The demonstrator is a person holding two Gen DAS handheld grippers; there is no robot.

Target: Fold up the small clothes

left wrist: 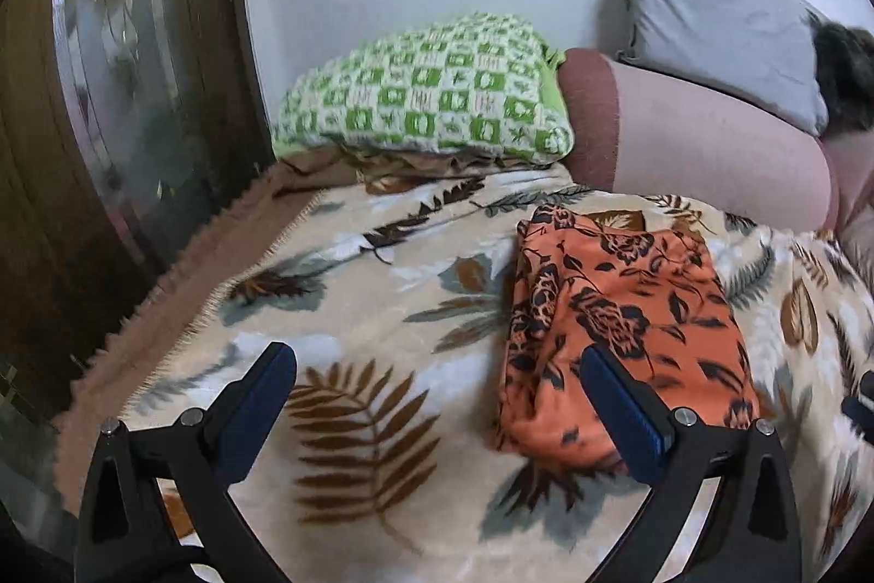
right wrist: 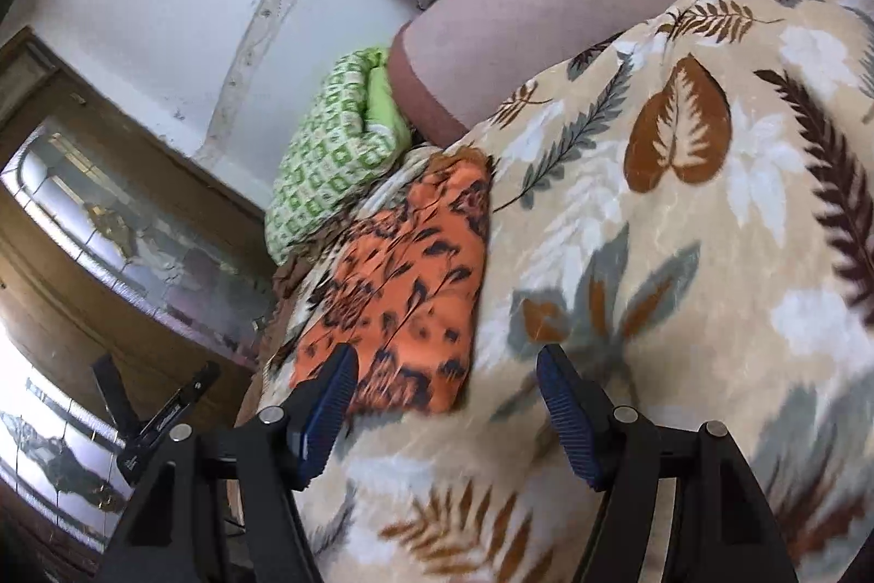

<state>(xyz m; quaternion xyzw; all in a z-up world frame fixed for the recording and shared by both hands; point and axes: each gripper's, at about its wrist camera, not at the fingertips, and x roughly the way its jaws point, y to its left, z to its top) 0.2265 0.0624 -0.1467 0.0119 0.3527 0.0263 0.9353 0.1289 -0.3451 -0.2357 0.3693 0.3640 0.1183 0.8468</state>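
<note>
The left gripper [left wrist: 437,364] had a black frame with two curved arms, each ending in a dark blue ribbed pad. Round silver screws sat on top of the arms near the pads. The right gripper [right wrist: 445,361] looked the same: black arms, blue ribbed pads [right wrist: 565,413] and silver screws. White lettering, too small to read, marked a black arm at the far left of the right wrist view.

The left gripper [left wrist: 437,359] is held with its jaws spread wide, and nothing is clamped between the blue ribbed pads [left wrist: 628,413]. The right gripper [right wrist: 445,364] is likewise held with its jaws parted and nothing gripped between them. In the right wrist view the left gripper [right wrist: 158,413] is seen at the lower left, apart from the right one
</note>
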